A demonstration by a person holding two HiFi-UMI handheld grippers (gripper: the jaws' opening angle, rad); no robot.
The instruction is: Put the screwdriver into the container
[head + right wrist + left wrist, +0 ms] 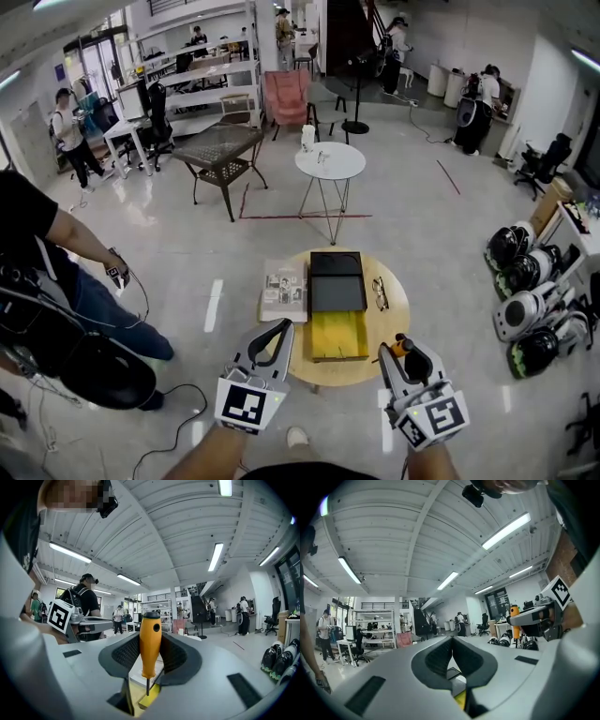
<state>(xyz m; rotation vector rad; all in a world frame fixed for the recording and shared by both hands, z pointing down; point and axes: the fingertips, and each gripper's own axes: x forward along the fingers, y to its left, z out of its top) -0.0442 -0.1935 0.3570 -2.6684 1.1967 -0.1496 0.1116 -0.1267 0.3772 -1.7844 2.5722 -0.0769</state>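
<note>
The right gripper [401, 354] grasps the screwdriver [150, 641] upright by its orange handle, with the thin shaft pointing down. It hangs near the black-and-yellow container [337, 337] on the round table [389, 314]. Lowering and release seem to remain. The left gripper [452, 649] is clenched on nothing.

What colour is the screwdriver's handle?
The screwdriver handle is orange with a black end cap, clearest in the right gripper view.

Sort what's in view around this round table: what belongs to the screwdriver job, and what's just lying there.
Job: orange-handled screwdriver, gripped in the right gripper; open yellow rectangular container.
Lying about: printed booklet; dark-framed eyeglasses; black flat box touching the container, perhaps its lid.
</note>
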